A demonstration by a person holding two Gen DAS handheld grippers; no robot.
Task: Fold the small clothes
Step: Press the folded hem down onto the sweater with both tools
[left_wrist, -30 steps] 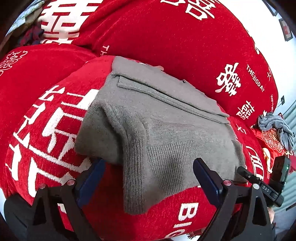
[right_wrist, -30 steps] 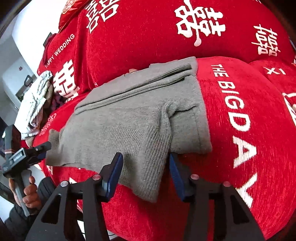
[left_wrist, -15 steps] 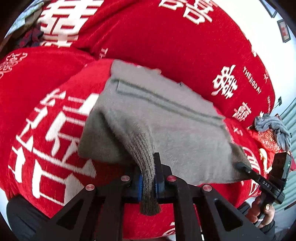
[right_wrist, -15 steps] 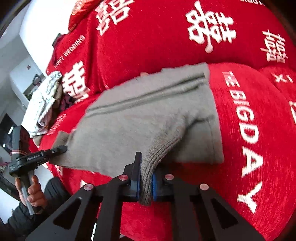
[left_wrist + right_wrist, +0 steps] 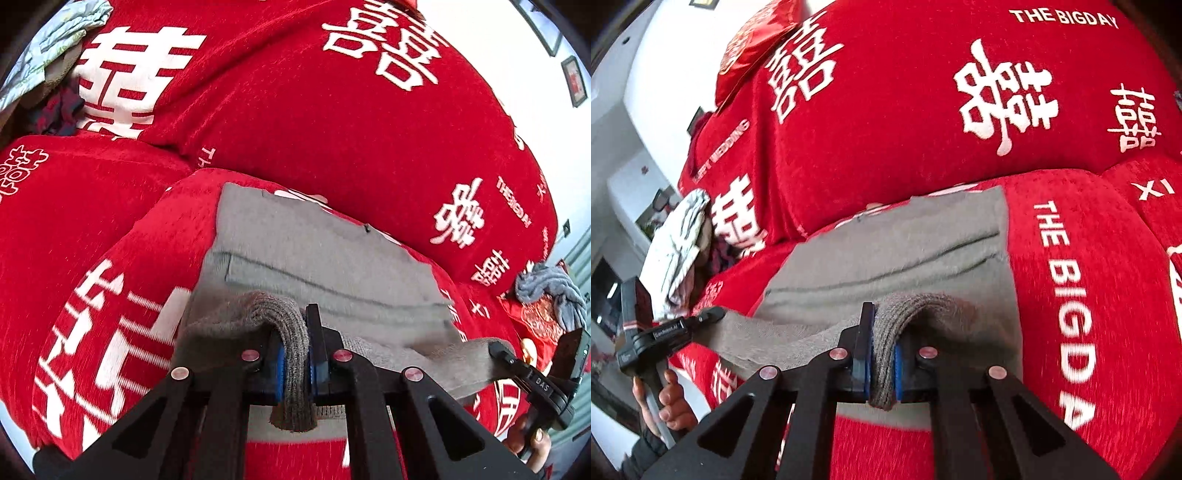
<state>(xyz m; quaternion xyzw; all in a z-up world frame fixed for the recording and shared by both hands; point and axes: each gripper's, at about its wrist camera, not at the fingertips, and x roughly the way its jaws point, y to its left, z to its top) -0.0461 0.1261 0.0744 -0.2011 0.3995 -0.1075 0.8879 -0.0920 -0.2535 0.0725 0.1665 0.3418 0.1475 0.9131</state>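
Having just clamped both near corners, I am lifting the grey garment [image 5: 325, 258] off the red sofa [image 5: 295, 110], left gripper [image 5: 295, 363] and right gripper [image 5: 882, 363] each pinching its ribbed hem, starting the fold.

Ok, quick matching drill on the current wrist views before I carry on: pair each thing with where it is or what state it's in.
Things:
1. left claw
2. grey knit garment
3. crumpled grey-blue cloth
4. red cushion cover

Places or states:
A. bunched up far off at the right edge of the left wrist view
B. printed with white characters, lying under everything
C. shut on a ribbed hem
D. partly folded, near edge lifted off the cushion

Pairs: 1-C, 2-D, 3-A, 4-B. The right claw is likewise shut on the ribbed hem at the other corner.
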